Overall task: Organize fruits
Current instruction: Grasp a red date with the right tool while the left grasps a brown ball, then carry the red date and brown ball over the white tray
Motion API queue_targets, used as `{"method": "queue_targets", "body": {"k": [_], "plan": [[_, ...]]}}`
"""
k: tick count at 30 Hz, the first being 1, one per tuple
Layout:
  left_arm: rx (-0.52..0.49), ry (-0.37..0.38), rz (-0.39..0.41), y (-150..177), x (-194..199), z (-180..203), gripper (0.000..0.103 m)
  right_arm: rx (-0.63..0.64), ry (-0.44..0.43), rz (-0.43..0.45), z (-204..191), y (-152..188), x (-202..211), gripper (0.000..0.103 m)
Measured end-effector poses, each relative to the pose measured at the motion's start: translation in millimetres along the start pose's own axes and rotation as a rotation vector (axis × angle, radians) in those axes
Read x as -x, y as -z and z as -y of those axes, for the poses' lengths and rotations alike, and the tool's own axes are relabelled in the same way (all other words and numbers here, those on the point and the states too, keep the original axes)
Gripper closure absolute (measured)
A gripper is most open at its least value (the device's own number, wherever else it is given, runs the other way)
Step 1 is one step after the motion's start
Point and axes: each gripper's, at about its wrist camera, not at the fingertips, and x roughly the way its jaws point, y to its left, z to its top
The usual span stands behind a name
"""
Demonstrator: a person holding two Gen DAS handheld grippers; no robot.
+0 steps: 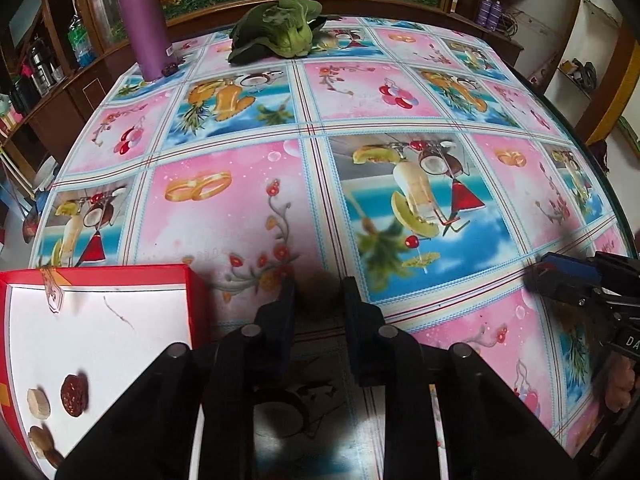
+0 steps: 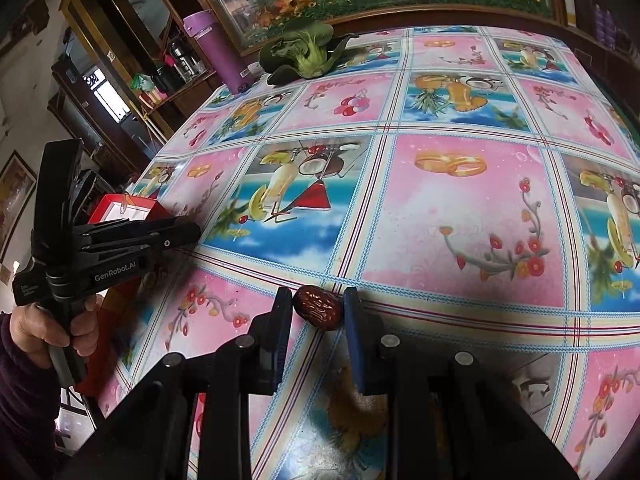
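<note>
Your right tongs (image 2: 317,312) grip a wrinkled red date (image 2: 318,309) between both pads, held just above the patterned tabletop (image 2: 460,208). Your left tongs (image 1: 318,300) stand narrowly parted around a blurred brownish shape; whether they hold it, you cannot tell. Beside them to the left sits a red box (image 1: 100,320) with a white floor, where another red date (image 1: 74,394) lies near several pale brown pieces (image 1: 39,403). At the tabletop's far edge rest leafy greens (image 1: 280,28) and a purple bottle (image 1: 142,20).
</note>
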Motion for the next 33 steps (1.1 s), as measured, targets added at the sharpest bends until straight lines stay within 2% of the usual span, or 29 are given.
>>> {"method": "queue_targets", "body": {"k": [5,8,16,23,26,33], "plan": [[0.03,0.026,0.022,5,13,5,0.079,0.01,-0.028,-0.003,-4,1,0,0.078],[0.036,0.046,0.063,14,34,13,0.079,0.032,-0.044,0.002,-12,3,0,0.079],[0.053,0.023,0.186,59,105,18,0.079,0.081,-0.136,0.031,-61,10,7,0.079],[0.12,-0.043,0.28,107,155,-10,0.079,0.17,-0.195,0.087,-124,11,19,0.078],[0.184,-0.061,0.289,127,165,-36,0.079,0.21,-0.214,0.107,-152,11,23,0.078],[0.292,-0.127,0.279,162,170,-87,0.079,0.292,-0.246,0.087,-206,13,8,0.078]]}}
